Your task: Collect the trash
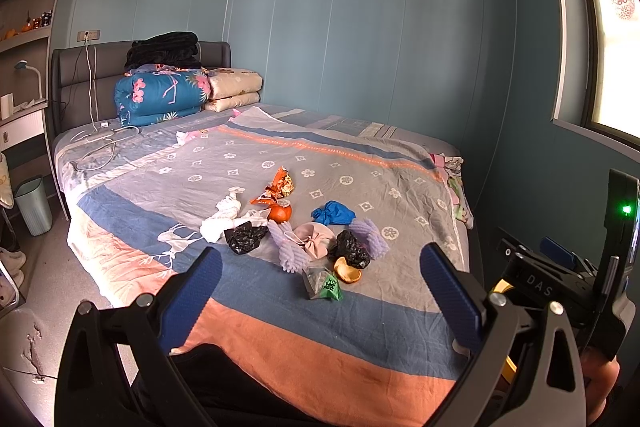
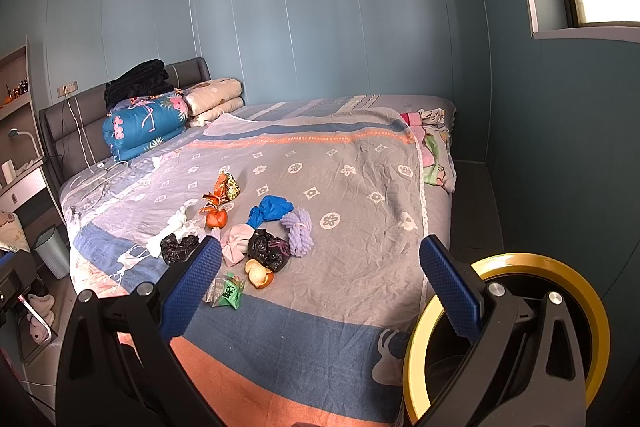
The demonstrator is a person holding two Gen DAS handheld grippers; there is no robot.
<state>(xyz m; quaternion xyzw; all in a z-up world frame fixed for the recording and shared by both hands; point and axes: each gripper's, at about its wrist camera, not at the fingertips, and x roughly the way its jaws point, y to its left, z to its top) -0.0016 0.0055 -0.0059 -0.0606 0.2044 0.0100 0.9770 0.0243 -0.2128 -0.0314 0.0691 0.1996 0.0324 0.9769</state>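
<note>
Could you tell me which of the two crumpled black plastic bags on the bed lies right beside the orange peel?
The black bag on the right, between the pink pouch and purple mesh, touches the orange peel. The other black bag lies apart, by the white tissue.

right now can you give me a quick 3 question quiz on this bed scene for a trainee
1. True or false: the left gripper is shut on a piece of trash.
2. Which item lies nearest the foot edge of the bed? A) the blue bag B) the green wrapper C) the orange snack wrapper
3. Fill in: the pale bin stands on the ____ beside the bed, on the headboard side.

Key
1. False: both the left gripper and the right gripper are open and hold nothing.
2. B
3. Floor
</note>
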